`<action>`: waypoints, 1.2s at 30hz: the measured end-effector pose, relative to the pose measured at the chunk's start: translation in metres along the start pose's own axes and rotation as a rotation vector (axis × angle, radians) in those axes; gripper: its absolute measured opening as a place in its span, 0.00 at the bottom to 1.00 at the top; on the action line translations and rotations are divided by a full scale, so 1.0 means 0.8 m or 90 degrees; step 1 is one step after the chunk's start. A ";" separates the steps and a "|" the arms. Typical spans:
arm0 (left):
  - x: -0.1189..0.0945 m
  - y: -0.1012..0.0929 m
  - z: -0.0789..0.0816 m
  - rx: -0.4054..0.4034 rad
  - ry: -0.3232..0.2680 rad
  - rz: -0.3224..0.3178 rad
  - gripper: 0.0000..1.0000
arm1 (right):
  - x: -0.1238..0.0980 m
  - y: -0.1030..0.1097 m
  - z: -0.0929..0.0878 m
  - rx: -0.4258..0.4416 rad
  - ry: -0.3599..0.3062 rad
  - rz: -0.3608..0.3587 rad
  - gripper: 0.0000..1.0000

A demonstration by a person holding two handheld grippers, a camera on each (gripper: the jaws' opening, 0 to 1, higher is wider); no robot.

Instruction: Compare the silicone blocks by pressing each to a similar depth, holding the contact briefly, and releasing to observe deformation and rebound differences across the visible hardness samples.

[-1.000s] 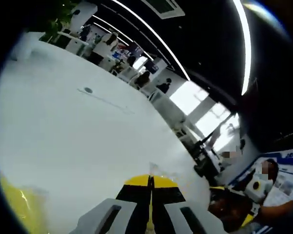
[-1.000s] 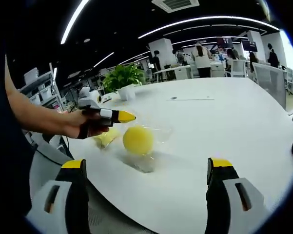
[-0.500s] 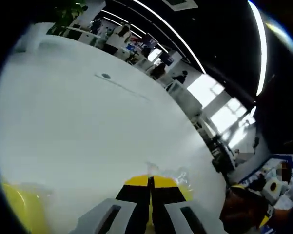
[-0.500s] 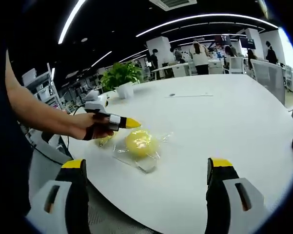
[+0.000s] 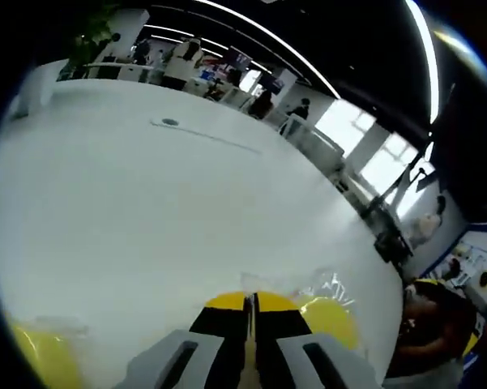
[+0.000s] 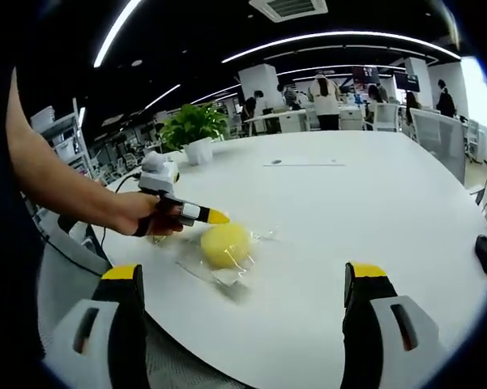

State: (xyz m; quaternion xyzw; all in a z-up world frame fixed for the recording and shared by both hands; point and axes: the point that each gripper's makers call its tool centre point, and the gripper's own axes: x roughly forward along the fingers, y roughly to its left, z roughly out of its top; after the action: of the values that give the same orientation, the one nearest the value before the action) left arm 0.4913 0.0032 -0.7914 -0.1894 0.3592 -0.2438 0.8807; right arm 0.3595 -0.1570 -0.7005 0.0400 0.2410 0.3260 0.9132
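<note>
A round yellow silicone block [image 6: 225,245] lies on the white table [image 6: 373,203] inside crumpled clear plastic wrap [image 6: 219,277]. My left gripper [image 6: 218,217], held by a hand, is shut, and its yellow tips sit just at the block's upper left edge. In the left gripper view the shut left gripper [image 5: 251,302] points over the table with the wrapped yellow block [image 5: 334,318] right beside its tips. A second yellow block [image 5: 47,358] shows at that view's lower left. My right gripper [image 6: 245,279] hangs open in front of the table edge, short of the block.
A potted plant [image 6: 193,130] stands at the table's far left. A small dark object [image 6: 486,254] lies near the right edge. Desks, chairs and people occupy the room behind. A person's forearm [image 6: 57,182] reaches in from the left.
The left gripper has come down and closer to the yellow block, staying shut. The block sits slightly lower in the right gripper view. The right gripper stays open.
</note>
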 end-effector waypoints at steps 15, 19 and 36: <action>-0.046 0.009 0.077 0.073 -0.134 -0.020 0.91 | 0.009 0.000 0.004 -0.009 0.002 0.003 0.96; -0.075 0.000 0.102 0.111 -0.157 -0.051 1.00 | 0.012 0.002 0.008 -0.016 0.006 0.009 0.96; -0.235 0.059 0.107 0.260 -0.169 0.001 1.00 | 0.019 -0.008 0.023 0.004 -0.005 0.017 0.96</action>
State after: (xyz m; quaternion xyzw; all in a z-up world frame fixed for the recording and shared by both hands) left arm 0.4503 0.1610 -0.6562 -0.0373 0.1838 -0.2840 0.9403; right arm 0.3818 -0.1511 -0.6922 0.0474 0.2378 0.3370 0.9098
